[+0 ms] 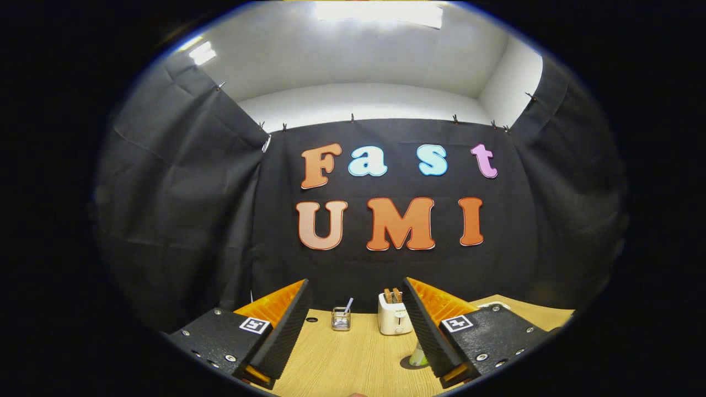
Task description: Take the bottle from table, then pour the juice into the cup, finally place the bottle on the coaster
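Observation:
My gripper [356, 292] is held high above the wooden table [342, 358], its two fingers spread wide apart with nothing between them. Close beside the inner face of the right finger, low down, a pale green object [417, 357] stands on a dark round patch on the table; most of it is hidden by that finger, so I cannot tell if it is the bottle or the cup.
A white toaster [395, 317] with two slices in it stands at the table's far side, just left of the right finger. A small wire basket [341, 318] with a straw-like stick sits left of it. A small dark spot [312, 319] marks the tabletop beside the left finger.

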`<move>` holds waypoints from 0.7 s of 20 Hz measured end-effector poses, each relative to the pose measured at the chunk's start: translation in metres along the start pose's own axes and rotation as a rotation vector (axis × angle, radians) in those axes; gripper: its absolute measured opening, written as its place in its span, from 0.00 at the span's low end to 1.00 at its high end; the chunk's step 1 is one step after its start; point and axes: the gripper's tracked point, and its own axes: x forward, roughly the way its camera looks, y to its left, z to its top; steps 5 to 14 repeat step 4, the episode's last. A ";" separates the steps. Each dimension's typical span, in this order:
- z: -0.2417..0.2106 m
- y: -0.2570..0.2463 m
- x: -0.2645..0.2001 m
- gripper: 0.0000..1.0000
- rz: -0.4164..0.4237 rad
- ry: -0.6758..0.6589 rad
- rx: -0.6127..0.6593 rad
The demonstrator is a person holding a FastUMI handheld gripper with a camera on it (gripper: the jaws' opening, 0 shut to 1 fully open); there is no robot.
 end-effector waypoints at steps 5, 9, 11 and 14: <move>0.000 -0.003 -0.002 0.97 -0.004 -0.005 0.006; 0.000 -0.003 -0.002 0.97 -0.004 -0.005 0.006; 0.000 -0.003 -0.002 0.97 -0.004 -0.005 0.006; 0.000 -0.003 -0.002 0.97 -0.004 -0.005 0.006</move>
